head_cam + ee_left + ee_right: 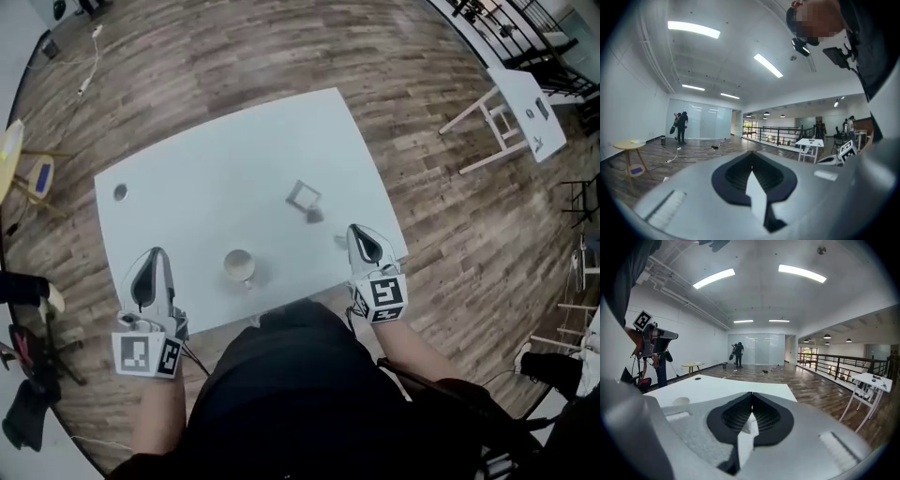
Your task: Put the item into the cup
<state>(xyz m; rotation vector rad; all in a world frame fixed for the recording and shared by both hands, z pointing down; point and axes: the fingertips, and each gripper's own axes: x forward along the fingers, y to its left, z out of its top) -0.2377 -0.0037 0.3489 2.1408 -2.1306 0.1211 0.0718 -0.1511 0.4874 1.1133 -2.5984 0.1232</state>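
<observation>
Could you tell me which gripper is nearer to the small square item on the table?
Right. The right gripper is just right of the small square item; the left gripper is far left, past the cup.

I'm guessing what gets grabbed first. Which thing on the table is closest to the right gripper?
The square item, just beyond the right gripper; the cup and the small dark disc sit farther left.

We log a white table (225,178) on wood floor (234,56), with a small dark disc (120,192) near its 10 o'clock corner. White trestle stand (525,108) at 2 o'clock, yellow side table (7,155) at 9, floor cable (89,70) at 11.
</observation>
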